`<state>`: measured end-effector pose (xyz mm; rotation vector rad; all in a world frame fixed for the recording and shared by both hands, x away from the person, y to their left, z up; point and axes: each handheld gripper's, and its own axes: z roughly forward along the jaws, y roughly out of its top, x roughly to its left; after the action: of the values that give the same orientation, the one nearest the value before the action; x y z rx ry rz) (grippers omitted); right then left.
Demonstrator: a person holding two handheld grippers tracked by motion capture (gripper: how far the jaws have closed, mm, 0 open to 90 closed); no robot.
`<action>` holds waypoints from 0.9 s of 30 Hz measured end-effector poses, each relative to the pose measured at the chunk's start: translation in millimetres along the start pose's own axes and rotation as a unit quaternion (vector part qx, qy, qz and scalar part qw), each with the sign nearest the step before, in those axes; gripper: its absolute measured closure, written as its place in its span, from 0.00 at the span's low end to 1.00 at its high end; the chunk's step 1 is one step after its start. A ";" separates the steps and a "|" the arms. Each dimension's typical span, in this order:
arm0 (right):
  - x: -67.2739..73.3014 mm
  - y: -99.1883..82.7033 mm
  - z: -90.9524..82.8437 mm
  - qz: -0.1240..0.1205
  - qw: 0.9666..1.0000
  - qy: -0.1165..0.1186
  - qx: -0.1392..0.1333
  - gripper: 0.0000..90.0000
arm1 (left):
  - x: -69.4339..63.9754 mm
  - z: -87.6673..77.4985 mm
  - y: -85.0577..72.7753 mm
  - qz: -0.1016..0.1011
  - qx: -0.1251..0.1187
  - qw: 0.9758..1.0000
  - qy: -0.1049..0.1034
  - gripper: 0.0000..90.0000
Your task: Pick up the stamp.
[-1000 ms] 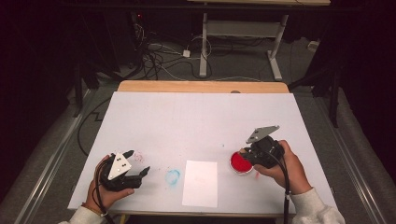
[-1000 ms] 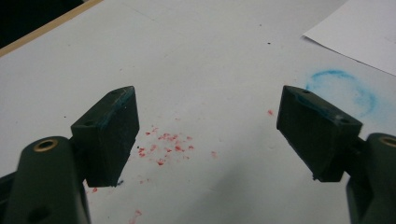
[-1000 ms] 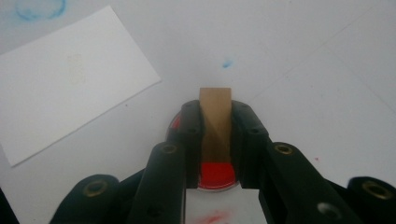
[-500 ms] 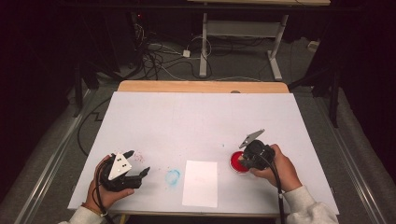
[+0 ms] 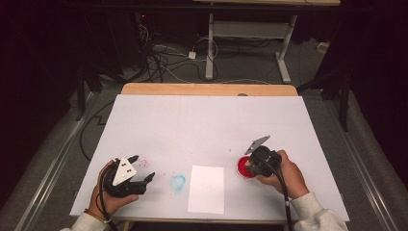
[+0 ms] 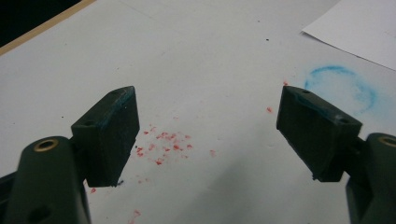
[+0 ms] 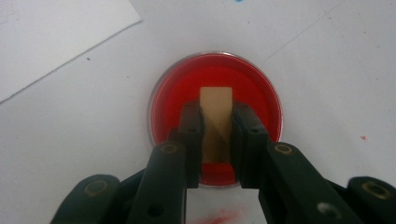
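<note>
The right hand-held gripper (image 7: 217,140) was clamped on a small tan wooden block (image 7: 215,114), poised over or in the shallow round dish of red paint (image 7: 168,102) beside the white paper sheet (image 5: 206,188) on the white-covered bench (image 5: 207,120). The left hand-held gripper (image 6: 205,135) stood wide open and empty. Too deep a dip risked drips across the bench, and a sideways shove could slide the dish

Right tool (image 5: 251,162) with wooden block (image 7: 215,122), lower, over red dish (image 7: 163,112).
</note>
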<state>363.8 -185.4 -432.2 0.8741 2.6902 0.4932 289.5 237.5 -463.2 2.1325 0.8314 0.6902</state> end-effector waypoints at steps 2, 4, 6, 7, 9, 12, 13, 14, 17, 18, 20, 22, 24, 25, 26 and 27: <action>0.2 0.2 0.4 -0.002 1.000 -0.003 0.001 0.85 | 1.0 0.4 -0.3 0.004 -0.003 1.000 0.001 0.23; 0.8 0.7 0.7 -0.003 1.000 -0.004 0.003 0.85 | 1.1 0.4 -0.9 -0.002 0.001 1.000 -0.002 0.23; 0.7 0.6 0.7 -0.002 1.000 -0.003 0.004 0.85 | 1.9 0.9 -0.4 0.002 -0.005 1.000 0.000 0.23; 0.0 0.5 1.0 -0.001 1.000 0.000 0.003 0.85 | 1.6 1.1 -0.7 -0.004 -0.002 1.000 -0.002 0.23; -0.4 0.5 1.2 -0.001 1.000 0.002 0.002 0.85 | 2.6 2.1 -0.9 -0.005 -0.001 1.000 -0.003 0.23; -1.3 0.0 1.5 0.000 1.000 0.003 0.001 0.85 | 3.6 3.7 -1.3 -0.006 0.000 1.000 -0.006 0.23; -1.6 -0.4 1.4 0.003 1.000 0.005 0.001 0.85 | 3.7 4.1 -1.1 -0.006 0.000 1.000 -0.006 0.23; -1.5 -0.8 1.4 0.003 1.000 0.005 0.000 0.85 | 3.7 4.2 -0.9 -0.005 -0.001 1.000 -0.007 0.23; -1.2 -1.2 1.5 0.003 1.000 0.003 -0.002 0.85 | 2.9 4.5 -0.3 -0.001 0.000 1.000 -0.007 0.23; -0.9 -1.2 1.4 0.001 1.000 0.002 -0.002 0.85 | 3.3 4.6 0.0 0.005 -0.004 1.000 -0.006 0.23; 0.0 -1.1 1.2 -0.001 1.000 -0.001 -0.002 0.85 | 3.3 4.3 -0.1 0.004 -0.004 1.000 -0.007 0.23; 0.4 -1.1 1.0 -0.002 1.000 -0.003 -0.002 0.85 | 3.0 4.2 -0.6 -0.002 -0.001 1.000 -0.009 0.23; 0.1 -1.2 0.7 -0.001 1.000 -0.002 -0.003 0.85 | 3.1 4.6 -0.6 -0.002 0.000 1.000 -0.009 0.23; -0.6 -1.8 -0.1 -0.003 1.000 0.002 -0.006 0.85 | 3.1 4.8 -0.5 -0.002 0.000 1.000 -0.010 0.23; -0.6 -1.8 -0.1 -0.003 1.000 0.002 -0.006 0.85 | 2.7 4.9 -0.3 -0.001 0.000 1.000 -0.010 0.23; -2.0 -2.8 -0.9 0.000 1.000 0.004 -0.010 0.85 | 2.3 4.8 -0.3 0.000 0.000 1.000 -0.009 0.23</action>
<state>363.6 -188.9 -432.2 0.8688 2.6888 0.5237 294.1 237.2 -465.7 2.1354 0.8223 0.6686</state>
